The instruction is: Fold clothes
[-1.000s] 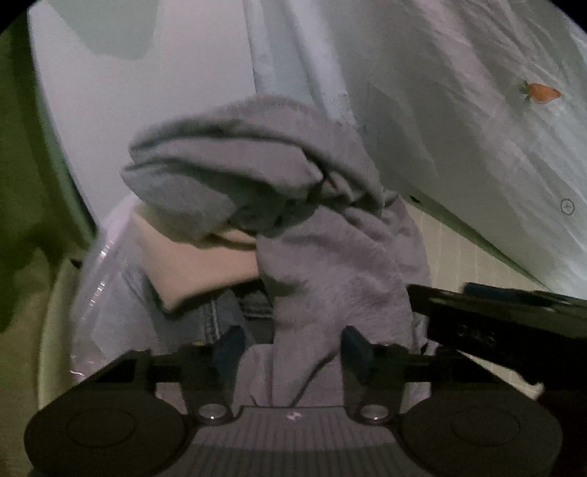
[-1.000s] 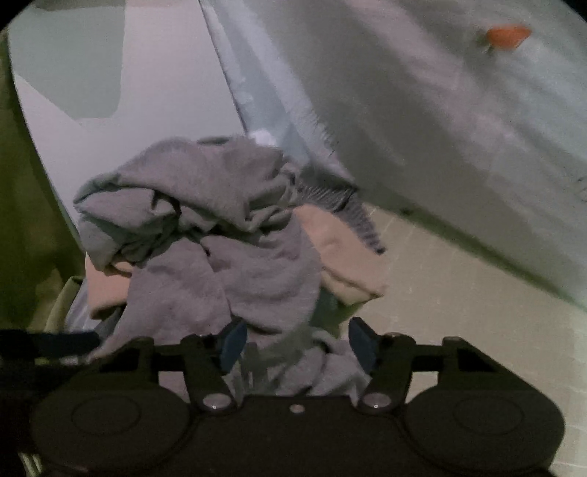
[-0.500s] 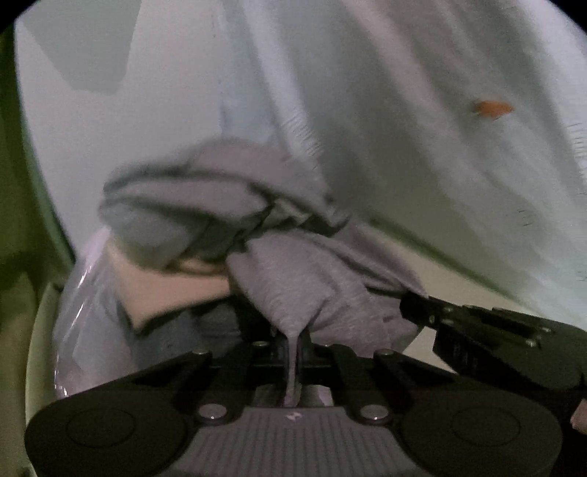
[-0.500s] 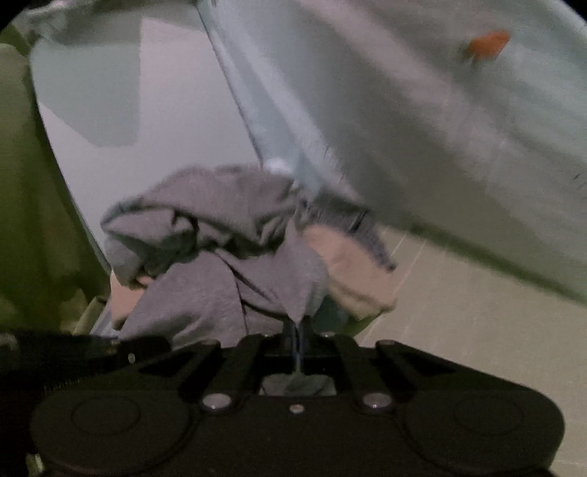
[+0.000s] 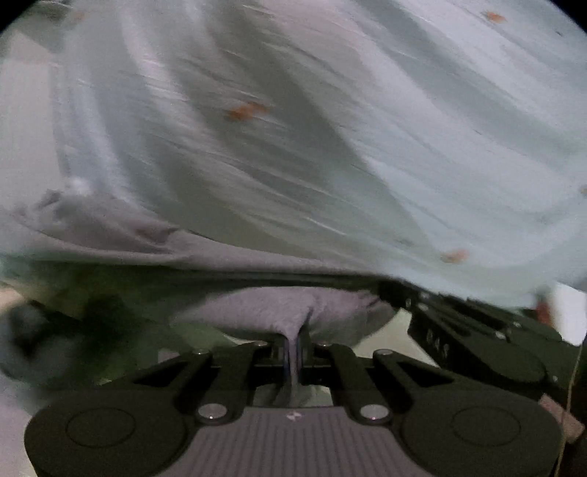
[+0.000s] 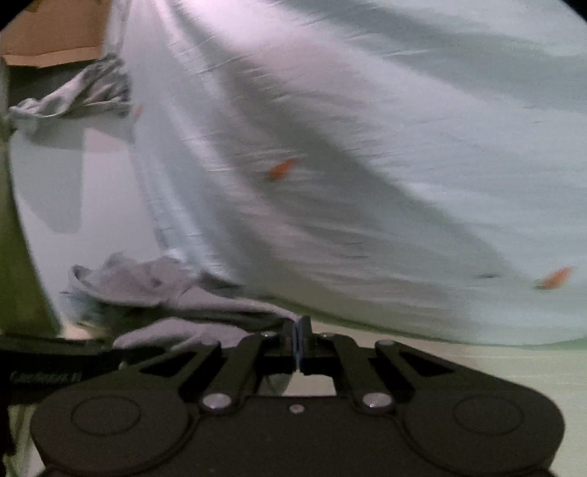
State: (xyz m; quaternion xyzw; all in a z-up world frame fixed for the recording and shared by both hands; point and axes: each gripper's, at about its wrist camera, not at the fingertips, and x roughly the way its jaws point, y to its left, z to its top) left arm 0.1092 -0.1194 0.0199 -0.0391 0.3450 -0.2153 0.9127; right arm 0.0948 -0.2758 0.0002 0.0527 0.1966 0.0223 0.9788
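A grey fleece garment [image 5: 279, 304] hangs stretched between both grippers. My left gripper [image 5: 293, 348] is shut on a pinched fold of it, the cloth bunching just beyond the jaws. My right gripper [image 6: 298, 339] is shut on another edge of the same grey garment [image 6: 190, 330], which trails off to the left. The right gripper's black body [image 5: 477, 337] shows at the right of the left wrist view. Both views are blurred by motion.
A pale blue sheet with small orange prints [image 5: 330, 146] hangs over a bed edge and fills the background [image 6: 367, 183]. Crumpled grey cloth [image 6: 77, 95] lies at the upper left beside a brown cardboard edge [image 6: 55, 33]. Something green [image 6: 18, 257] stands at the left; pale tiled floor [image 6: 495, 367] shows at the right.
Both grippers closed on the grey garment and carried it up and away from the clothes pile. The pile and its beige item have dropped out of view; the sheet now fills both views.
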